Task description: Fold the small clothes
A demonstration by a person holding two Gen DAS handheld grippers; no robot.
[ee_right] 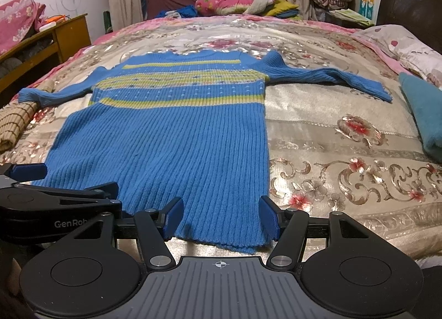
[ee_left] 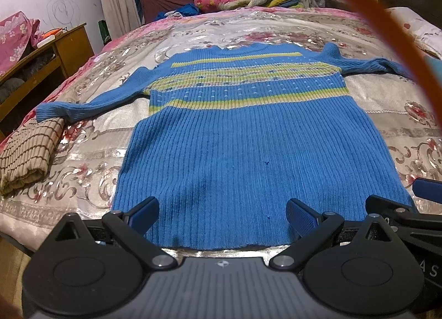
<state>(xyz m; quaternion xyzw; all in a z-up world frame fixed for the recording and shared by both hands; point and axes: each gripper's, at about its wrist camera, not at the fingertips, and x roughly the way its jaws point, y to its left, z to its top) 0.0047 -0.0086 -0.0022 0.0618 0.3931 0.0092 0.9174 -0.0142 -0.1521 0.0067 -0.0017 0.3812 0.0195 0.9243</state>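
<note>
Blue ribbed sweater point(ee_left: 248, 139) spread flat and face up on the bed point(ee_right: 331, 137), hem toward the near edge, collar toward the far edge, both sleeves out to the sides; probably laid so in order to give clean fold lines. Left gripper point(ee_left: 223, 215) over the left part of the hem, fingers point(ee_left: 145, 210) wide apart, nothing between them, the knit lying slack below. Right gripper point(ee_right: 221, 215) at the hem's right corner, fingers point(ee_right: 267, 215) likewise spread, straddling the fabric edge without pinching it. Both low and side by side near the bed's near edge, apparently lined up to take the hem at two points so the body can be lifted evenly. Left sleeve cuff resting against a folded checked cloth point(ee_left: 29, 150) near the left edge of the bed; a folded teal garment point(ee_right: 422, 109) near the right edge, clear of the right sleeve. Folding itself apparently not yet begun. Orange cable point(ee_left: 367, 7) crossing the left wrist view's upper right.
</note>
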